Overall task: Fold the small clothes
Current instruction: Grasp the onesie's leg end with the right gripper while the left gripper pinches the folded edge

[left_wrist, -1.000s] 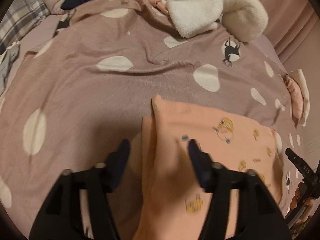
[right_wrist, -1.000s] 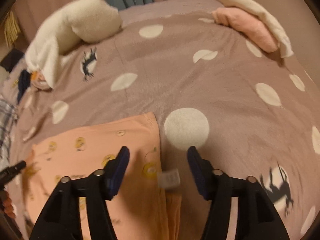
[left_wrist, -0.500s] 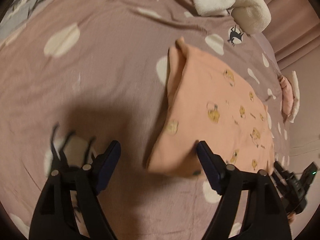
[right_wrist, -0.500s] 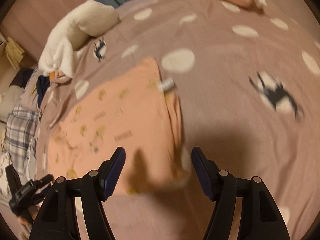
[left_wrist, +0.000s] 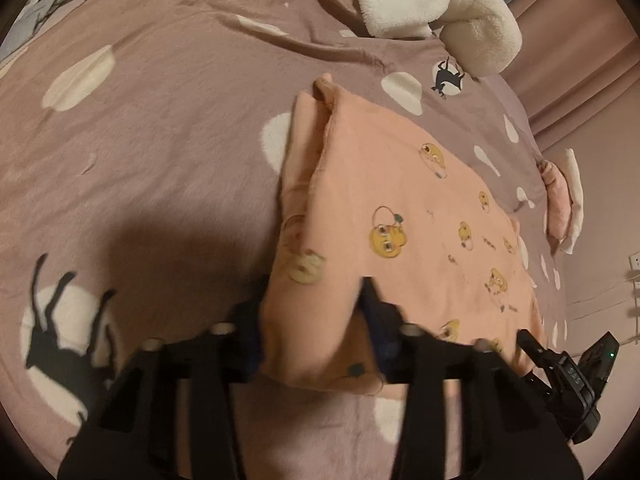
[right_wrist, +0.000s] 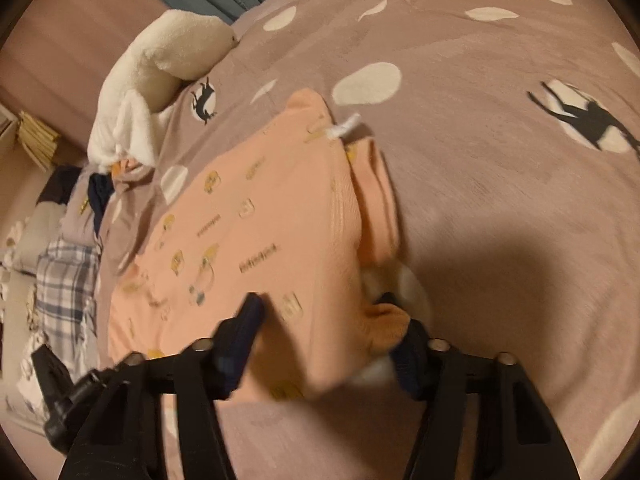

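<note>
A peach garment (left_wrist: 400,200) printed with small yellow cartoons lies folded flat on the mauve spotted bedspread (left_wrist: 160,140). In the left wrist view my left gripper (left_wrist: 312,316) is closing, and its pads squeeze the garment's near left corner, which bunches between them. In the right wrist view the garment (right_wrist: 260,208) has a white label on its far edge. My right gripper (right_wrist: 324,320) is also closing, still wide, with the near right corner between its fingers; one finger (right_wrist: 244,320) rests on the cloth. Each view shows the other gripper at its edge.
A white fluffy garment (left_wrist: 432,4) lies at the far side of the bed. A folded pink and white pile (left_wrist: 562,204) sits far right. Plaid cloth (right_wrist: 68,292) and dark clothes (right_wrist: 100,192) lie left of the garment. Curtains hang behind.
Both grippers dropped toward the garment's near edge and now straddle its two near corners. The left jaws narrowed onto the cloth; the right jaws narrowed a little.
</note>
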{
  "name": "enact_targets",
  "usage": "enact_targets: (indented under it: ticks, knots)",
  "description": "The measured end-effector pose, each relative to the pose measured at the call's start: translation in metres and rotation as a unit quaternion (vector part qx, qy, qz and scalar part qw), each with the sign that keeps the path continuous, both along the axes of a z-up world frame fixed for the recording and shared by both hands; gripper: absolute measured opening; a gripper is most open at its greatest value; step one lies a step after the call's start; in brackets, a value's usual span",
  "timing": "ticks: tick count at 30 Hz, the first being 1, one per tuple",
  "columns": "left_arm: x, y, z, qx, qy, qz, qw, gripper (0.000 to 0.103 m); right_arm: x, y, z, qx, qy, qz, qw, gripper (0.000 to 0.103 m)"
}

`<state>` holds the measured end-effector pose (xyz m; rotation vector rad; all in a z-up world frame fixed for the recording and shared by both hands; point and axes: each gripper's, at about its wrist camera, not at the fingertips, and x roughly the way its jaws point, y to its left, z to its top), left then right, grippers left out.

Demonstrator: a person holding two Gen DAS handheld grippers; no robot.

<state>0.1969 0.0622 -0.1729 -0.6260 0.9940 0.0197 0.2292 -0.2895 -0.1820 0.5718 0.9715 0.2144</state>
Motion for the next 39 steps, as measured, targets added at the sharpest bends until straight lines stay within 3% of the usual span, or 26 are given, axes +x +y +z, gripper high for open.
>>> enact_targets:
  ticks: [2, 5, 11, 18, 29, 39]
  knots:
    - [0.002, -0.002, 0.000, -0.001, 0.000, 0.003, 1.0000, 0.016, 0.006, 0.002, -0.003, 0.004, 0.002, -0.005, 1.000, 0.028]
    - [-0.003, -0.008, 0.008, 0.016, -0.013, 0.007, 0.9998, 0.013, 0.003, 0.004, -0.001, -0.005, -0.009, -0.001, 1.000, 0.016]
    - [-0.028, -0.014, 0.029, 0.034, -0.034, -0.003, 0.9988, 0.012, -0.026, 0.009, 0.034, -0.053, -0.066, 0.025, 0.996, 0.014]
    - [-0.092, -0.030, 0.048, 0.048, -0.036, -0.026, 0.9979, 0.012, -0.072, 0.006, 0.060, -0.092, -0.082, 0.043, 0.991, 0.014]
    - [-0.178, -0.052, 0.043, 0.074, -0.026, -0.060, 0.9951, 0.012, -0.138, -0.011, 0.049, -0.082, -0.056, 0.043, 0.994, 0.014]
    - [-0.195, -0.061, 0.018, 0.109, 0.012, -0.079, 0.9908, 0.014, -0.164, -0.015, 0.039, -0.090, -0.043, 0.021, 0.995, 0.014]
